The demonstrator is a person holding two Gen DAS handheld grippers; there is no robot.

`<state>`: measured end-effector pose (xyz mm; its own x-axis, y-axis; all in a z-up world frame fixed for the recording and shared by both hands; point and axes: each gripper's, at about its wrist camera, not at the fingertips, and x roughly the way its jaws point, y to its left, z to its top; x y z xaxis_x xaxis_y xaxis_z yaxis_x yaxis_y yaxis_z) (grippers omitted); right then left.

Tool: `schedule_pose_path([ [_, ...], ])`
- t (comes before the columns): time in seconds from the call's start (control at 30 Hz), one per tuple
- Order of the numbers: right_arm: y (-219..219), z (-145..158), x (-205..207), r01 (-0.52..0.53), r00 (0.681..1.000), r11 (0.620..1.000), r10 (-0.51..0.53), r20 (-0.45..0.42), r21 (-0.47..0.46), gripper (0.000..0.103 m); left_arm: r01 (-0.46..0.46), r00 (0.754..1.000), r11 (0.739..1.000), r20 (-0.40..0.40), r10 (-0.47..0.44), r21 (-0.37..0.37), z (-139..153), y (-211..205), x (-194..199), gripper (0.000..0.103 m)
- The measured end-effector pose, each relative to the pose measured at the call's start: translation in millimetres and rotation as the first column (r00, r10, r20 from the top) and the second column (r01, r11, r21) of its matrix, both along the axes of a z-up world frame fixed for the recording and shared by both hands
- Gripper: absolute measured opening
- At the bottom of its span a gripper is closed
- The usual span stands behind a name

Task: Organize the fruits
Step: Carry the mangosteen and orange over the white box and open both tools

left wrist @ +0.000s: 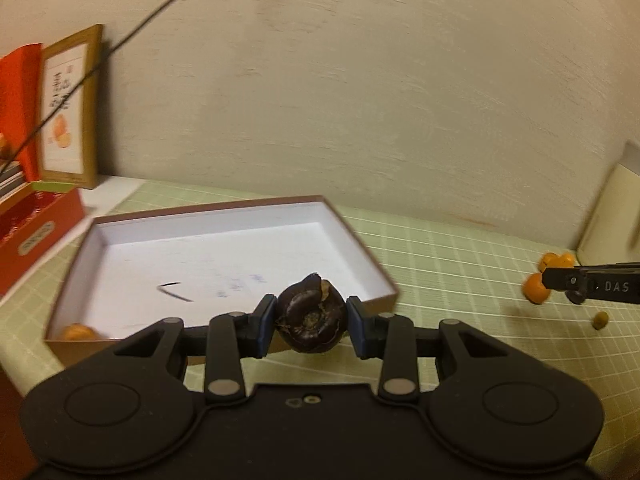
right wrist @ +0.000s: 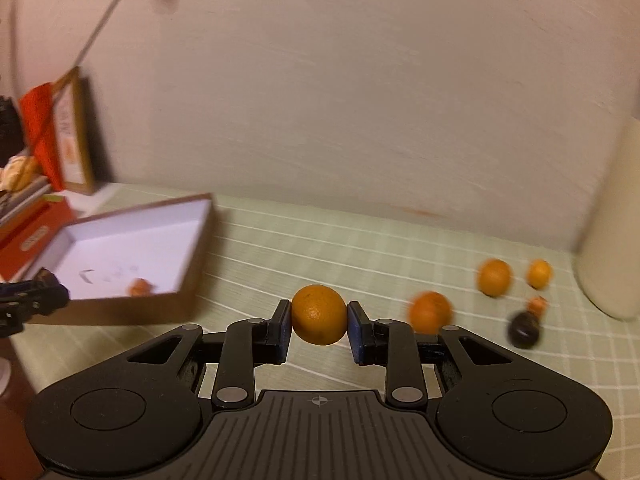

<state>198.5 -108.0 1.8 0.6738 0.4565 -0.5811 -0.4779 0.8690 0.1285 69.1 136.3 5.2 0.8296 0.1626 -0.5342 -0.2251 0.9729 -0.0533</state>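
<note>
My left gripper [left wrist: 311, 318] is shut on a dark brown cracked fruit [left wrist: 310, 316] and holds it above the near edge of a shallow white-lined box [left wrist: 360, 248]. One small orange [left wrist: 78, 332] lies in the box's near left corner. My right gripper [right wrist: 319, 318] is shut on an orange [right wrist: 319, 314] above the green checked cloth [right wrist: 360, 248], to the right of the box [right wrist: 200, 240]. Three more oranges [right wrist: 430, 312] [right wrist: 495, 277] [right wrist: 539, 274] and a dark fruit [right wrist: 523, 330] lie on the cloth at the right.
A red box [left wrist: 36, 232] and a framed card [left wrist: 68, 108] stand at the left by the wall. A tall cream container [right wrist: 612, 220] stands at the right. A small greenish fruit [left wrist: 600, 320] lies on the cloth.
</note>
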Motion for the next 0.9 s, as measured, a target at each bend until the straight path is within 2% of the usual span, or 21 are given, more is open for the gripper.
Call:
schedule_pose_path([
  [0.3, 53.9, 9.1, -11.7, -0.126, 0.992, 0.992, 0.126, 0.016, 0.018, 0.029, -0.075, 0.997, 0.997, 0.011, 0.075, 0.024, 8.0, 34.6, -22.6, 0.028],
  [0.53, 80.1, 10.7, -17.3, -0.174, 0.985, 0.985, 0.173, 0.02, 0.023, 0.029, -0.142, 0.99, 0.989, 0.014, 0.142, 0.036, 10.7, 66.4, -37.5, 0.028],
  [0.9, 129.1, 13.3, -18.7, -0.239, 0.97, 0.97, 0.237, 0.043, 0.039, 0.029, -0.206, 0.979, 0.977, 0.025, 0.204, 0.059, 12.1, 100.2, -31.2, 0.028],
])
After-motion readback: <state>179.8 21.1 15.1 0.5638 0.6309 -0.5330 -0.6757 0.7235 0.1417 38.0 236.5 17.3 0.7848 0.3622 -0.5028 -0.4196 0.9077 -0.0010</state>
